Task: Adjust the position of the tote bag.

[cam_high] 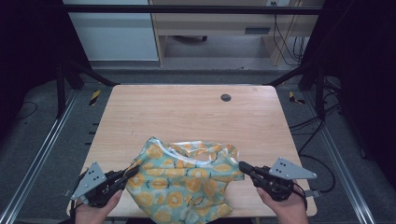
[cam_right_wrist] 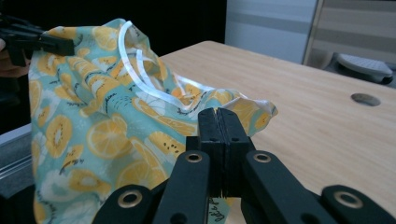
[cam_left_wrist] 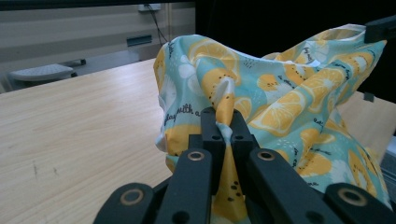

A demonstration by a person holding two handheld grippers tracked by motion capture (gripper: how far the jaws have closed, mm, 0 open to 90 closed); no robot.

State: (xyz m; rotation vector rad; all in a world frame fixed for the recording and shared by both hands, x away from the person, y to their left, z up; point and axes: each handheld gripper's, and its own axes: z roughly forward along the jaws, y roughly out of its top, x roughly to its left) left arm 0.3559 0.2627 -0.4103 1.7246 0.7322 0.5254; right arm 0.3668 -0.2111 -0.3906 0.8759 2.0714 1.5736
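Wooden table (cam_high: pixel 187 112), one lemon-print cloth (cam_high: pixel 187 182) between two clamped grippers.

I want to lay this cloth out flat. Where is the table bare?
The far half of the table, from the cloth to the grommet hole, is bare. The near edge is crowded: left gripper and right gripper both clamp the cloth.

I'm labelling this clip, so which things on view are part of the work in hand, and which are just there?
In the job:
- teal cloth printed with orange citrus slices, held at two edges
- left gripper, shut on it
- right gripper, shut on it

Just there:
- light wooden table
- round dark grommet hole in the tabletop
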